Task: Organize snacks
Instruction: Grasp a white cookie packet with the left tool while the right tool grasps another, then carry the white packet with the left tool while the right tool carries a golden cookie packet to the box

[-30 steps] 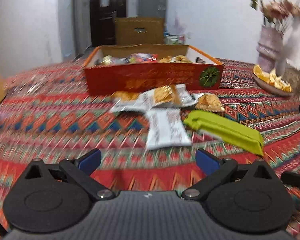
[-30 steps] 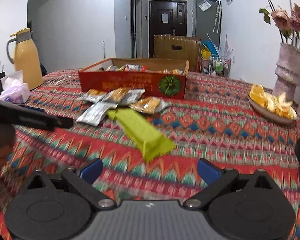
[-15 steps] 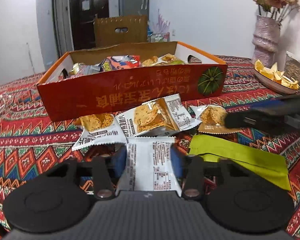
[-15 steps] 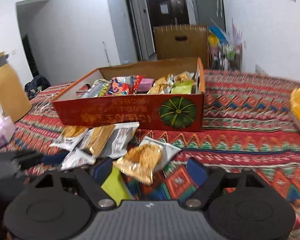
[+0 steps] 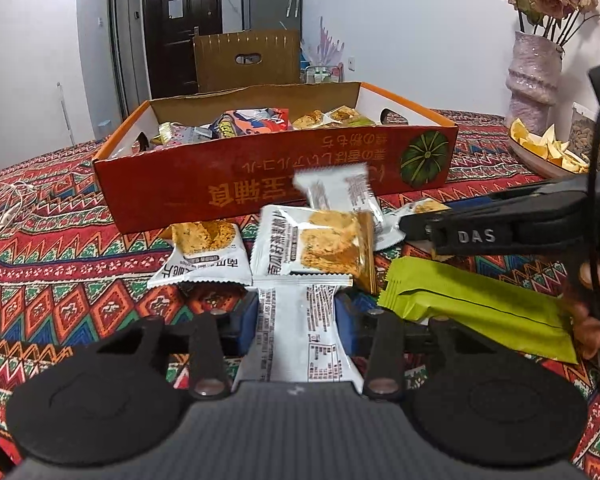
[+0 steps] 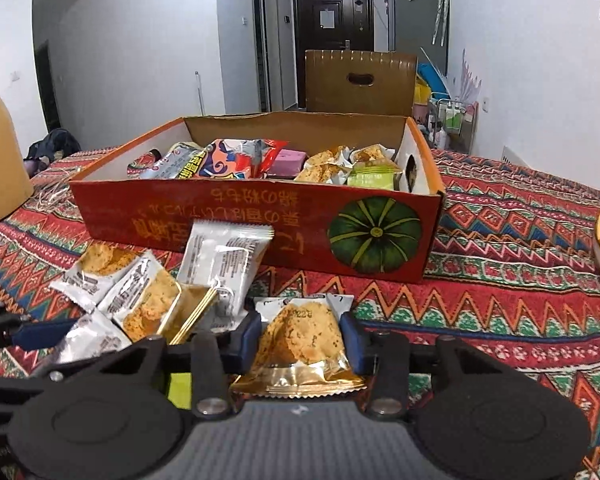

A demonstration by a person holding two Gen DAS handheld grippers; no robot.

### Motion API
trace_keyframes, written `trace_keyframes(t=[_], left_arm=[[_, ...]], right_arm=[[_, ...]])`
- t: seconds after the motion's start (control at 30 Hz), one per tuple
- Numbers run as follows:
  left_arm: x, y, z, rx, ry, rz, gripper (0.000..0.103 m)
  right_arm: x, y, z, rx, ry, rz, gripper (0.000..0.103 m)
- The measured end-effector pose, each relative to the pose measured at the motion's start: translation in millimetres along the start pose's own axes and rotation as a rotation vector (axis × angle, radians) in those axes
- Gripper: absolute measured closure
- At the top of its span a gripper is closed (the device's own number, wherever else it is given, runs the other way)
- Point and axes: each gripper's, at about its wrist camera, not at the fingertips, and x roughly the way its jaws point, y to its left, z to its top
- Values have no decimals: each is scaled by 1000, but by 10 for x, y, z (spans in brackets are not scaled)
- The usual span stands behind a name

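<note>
My left gripper [image 5: 296, 320] has its jaws closing, and the blue pads press both sides of a white snack packet [image 5: 296, 344] lying printed side up on the patterned cloth. The jaws of my right gripper [image 6: 300, 340] are also closing, the pads pressing a clear packet with a golden cracker [image 6: 300, 340]. Seen from the left wrist, the right gripper [image 5: 420, 226] reaches in from the right. Between the grippers and the red snack box [image 6: 220, 216] lie more cracker packets [image 5: 320, 248] and a long green packet [image 5: 472, 312]. The box holds several mixed snacks.
A vase of flowers [image 5: 534, 76] and a plate of orange slices [image 5: 548, 152] stand at the right. A yellow flask [image 6: 0, 152] is at the far left, a white cable [image 5: 8, 208] lies on the cloth, and a brown chair back [image 6: 360, 80] rises behind the box.
Both grippers moved forward to the packets in front of the box and went from wide open to closed on one packet each. A white packet now leans up against the box.
</note>
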Motion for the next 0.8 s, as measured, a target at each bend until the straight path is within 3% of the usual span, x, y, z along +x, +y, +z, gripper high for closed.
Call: trace_keyframes(t=[0.2,0.37,0.5,0.8], left_arm=[[-398,-17,-47,-31,-16,-21,63],[-941,-82,-263,-94,-40,-34,63],[-1364,-137,-498,-129,-46,-15,63],[-2027,-187,-956,-160,-45,29,63]], right_arm=[[-306,-77,-134,19,-25,-41,61],[-905,-113,-333,47,-88,-51,61],[-1452,34,-676,43,-115,-20,61],[-2280,365,-1544,123,-64,54,61]])
